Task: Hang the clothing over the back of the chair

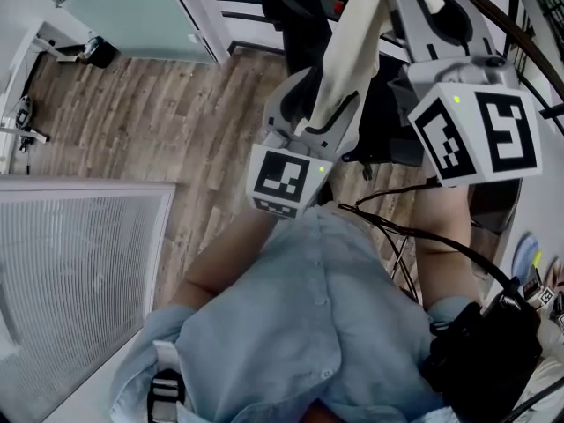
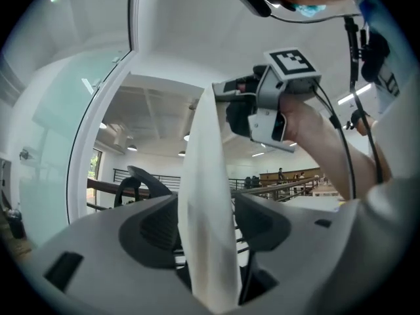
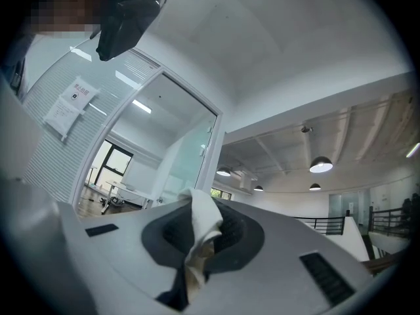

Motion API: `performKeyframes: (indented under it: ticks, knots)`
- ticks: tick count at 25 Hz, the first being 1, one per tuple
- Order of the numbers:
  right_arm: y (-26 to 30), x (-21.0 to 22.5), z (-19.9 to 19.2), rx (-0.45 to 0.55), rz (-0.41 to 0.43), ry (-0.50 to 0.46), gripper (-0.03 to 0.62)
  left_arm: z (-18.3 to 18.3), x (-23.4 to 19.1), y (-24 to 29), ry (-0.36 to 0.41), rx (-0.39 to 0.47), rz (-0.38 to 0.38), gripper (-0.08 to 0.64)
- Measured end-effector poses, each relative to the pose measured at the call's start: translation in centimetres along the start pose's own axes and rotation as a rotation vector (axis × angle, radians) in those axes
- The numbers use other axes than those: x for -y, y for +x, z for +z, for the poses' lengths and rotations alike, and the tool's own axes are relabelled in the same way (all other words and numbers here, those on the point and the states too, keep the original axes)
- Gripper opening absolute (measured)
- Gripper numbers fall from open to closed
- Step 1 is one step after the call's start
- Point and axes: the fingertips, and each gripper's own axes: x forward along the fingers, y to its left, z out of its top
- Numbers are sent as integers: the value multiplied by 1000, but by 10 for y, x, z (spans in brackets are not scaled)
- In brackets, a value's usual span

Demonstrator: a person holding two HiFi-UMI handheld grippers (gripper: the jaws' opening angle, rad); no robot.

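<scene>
Far left: a frosted glass door (image 1: 132,11) beside the wood floor (image 1: 132,104). Near left: a white ribbed panel (image 1: 79,271). A person in a pale blue shirt (image 1: 308,324) stands over it all, both arms out twd the far side.

Mid-scene is the left gripper (image 2: 207,231), the lower of the two, pointing abt level. Its fingers (image 2: 151,231) are spread wide w/ cloth running up thru the gap, and the pads don't press on it.

The clothing (image 1: 348,51) is a cream-white length, pulled into a narrow band. It goes from betw those spread fingers up & right to the other tool. It's held in the air on the near side of the black chair (image 1: 295,16), not yet over the chair back.

Higher & further right is the right gripper (image 3: 200,238). Its fingers are pressed together on a bunched fold of the same cloth, pinching it, and a small tuft sticks out past the tips. From the left gripper view it shows above, carried in the person's hand (image 2: 302,120), w/ the band dropping from it.

Near right: a black pouch (image 1: 480,359) at the person's hip
</scene>
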Motion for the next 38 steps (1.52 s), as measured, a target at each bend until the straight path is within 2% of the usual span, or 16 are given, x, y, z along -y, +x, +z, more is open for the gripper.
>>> performKeyframes:
  ticks: [5, 10, 11, 13, 14, 18, 22, 26, 28, 31, 32, 34, 38]
  knots:
    - [2, 15, 25, 52, 23, 2, 21, -13, 4, 18, -9, -40, -13, 253]
    - [-1, 35, 39, 93, 23, -2, 21, -20, 2, 34, -15, -65, 11, 244]
    - [-3, 40, 37, 94, 19, -1, 21, -22, 2, 36, -15, -73, 16, 199]
    - [-5, 51, 30, 89, 4, 3, 21, -24, 1, 40, -10, -90, 29, 54]
    - [-6, 58, 25, 85, -8, 6, 21, -25, 0, 42, -9, -98, 34, 36]
    - [-12, 94, -6, 48, -70, 32, 21, -26, -1, 47, -35, -125, 35, 31]
    - [-8, 119, -38, -12, -111, 54, 21, -12, -5, 51, -77, -116, 36, 29]
    - [-3, 128, -90, -119, -96, 82, 21, 17, -9, 62, -37, -75, 51, 29]
    - [-3, 124, -122, -180, -71, 90, 21, 33, -13, 68, -4, -50, 59, 29]
    - [-4, 104, -158, -239, 10, 100, 23, 54, -23, 72, 27, -18, 80, 29]
    - [-4, 96, -168, -254, 44, 108, 40, 58, -26, 73, 31, -12, 91, 29]
    - [-7, 83, -185, -273, 103, 133, 124, 66, -33, 75, 38, -2, 109, 29]
    - [-16, 80, -205, -274, 171, 209, 208, 84, -48, 83, 58, 15, 145, 29]
